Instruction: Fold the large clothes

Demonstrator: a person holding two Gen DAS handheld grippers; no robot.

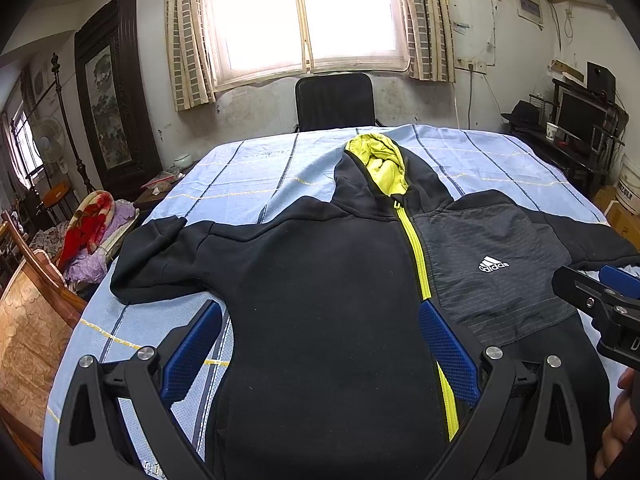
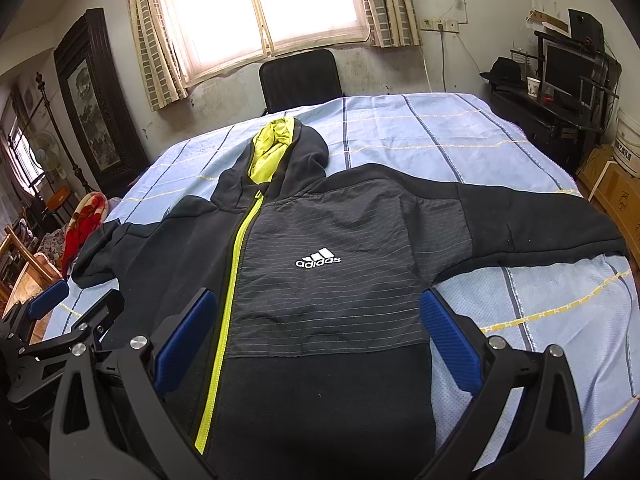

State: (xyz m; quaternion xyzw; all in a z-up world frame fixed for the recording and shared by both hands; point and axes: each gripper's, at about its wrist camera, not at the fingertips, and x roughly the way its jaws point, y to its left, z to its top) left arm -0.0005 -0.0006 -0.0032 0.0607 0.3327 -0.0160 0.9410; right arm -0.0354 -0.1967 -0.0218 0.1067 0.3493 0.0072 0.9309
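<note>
I see the hoodie lying face up on the blue checked sheet, zipped shut, with its hood pointing away from me toward the chair under the window. Both sleeves are spread out sideways; the one on my right reaches nearly to the sheet's edge. The yellow zipper runs down the middle, and the logo sits on the grey striped panel.

My left gripper is spread wide, over the lower body of the hoodie on the plain black side; one pad is at the zipper, the other over the sheet by the hoodie's edge. It holds nothing (whether the pads touch the cloth, I cannot tell).

My right gripper is spread wide too, with nothing between its pads, over the logo side: one pad lies just left of the zipper, the other at the hoodie's edge.
</note>
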